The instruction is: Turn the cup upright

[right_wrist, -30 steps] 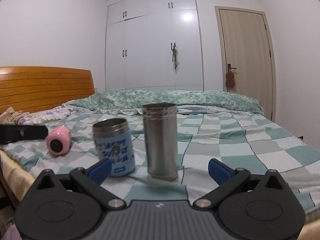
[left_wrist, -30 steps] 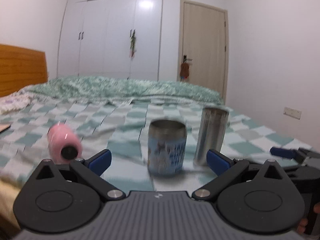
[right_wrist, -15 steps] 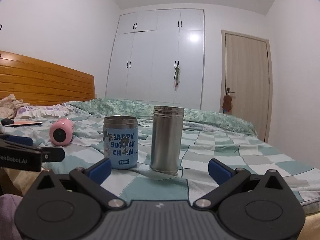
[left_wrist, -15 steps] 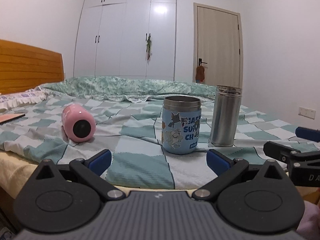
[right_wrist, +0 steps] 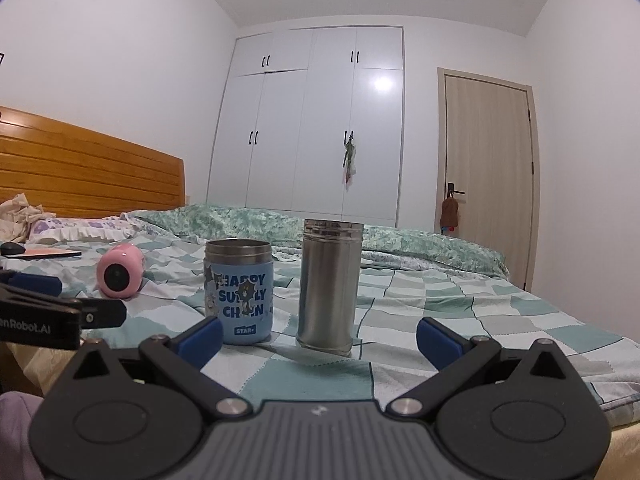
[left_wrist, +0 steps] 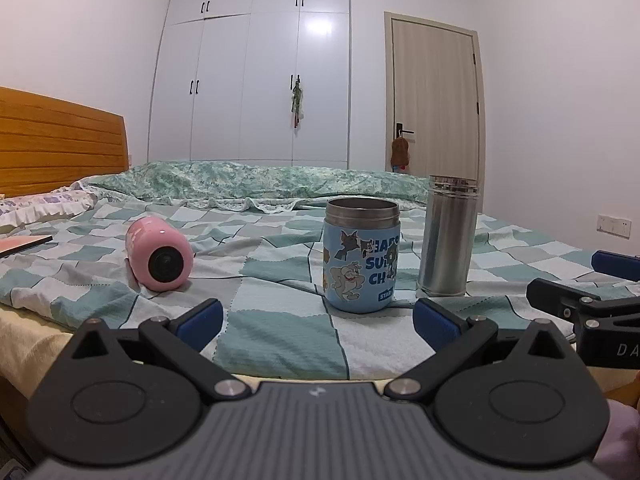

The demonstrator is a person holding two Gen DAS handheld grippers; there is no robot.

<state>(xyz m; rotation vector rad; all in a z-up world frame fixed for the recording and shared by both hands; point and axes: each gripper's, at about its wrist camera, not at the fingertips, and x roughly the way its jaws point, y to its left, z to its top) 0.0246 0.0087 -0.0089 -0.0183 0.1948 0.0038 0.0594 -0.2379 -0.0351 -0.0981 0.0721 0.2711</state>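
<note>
Standing upright near the front edge of the bed (left_wrist: pixel 280 336), on a green-and-white checked quilt: a blue cartoon-printed jar (left_wrist: pixel 362 266) with a steel rim, open at the top, and just to its right a taller steel flask (left_wrist: pixel 448 236) (close, but whether touching cannot be told). Bunched along the far edge, a green patterned duvet (left_wrist: pixel 260 180). At the left end, a wooden headboard (left_wrist: pixel 60 140), a frilled pillow (left_wrist: pixel 40 206) and a flat pink item (left_wrist: pixel 20 244). Beyond, a white wardrobe (left_wrist: pixel 256 80), a beige door (left_wrist: pixel 436 100) and a wall socket (left_wrist: pixel 614 225).
</note>
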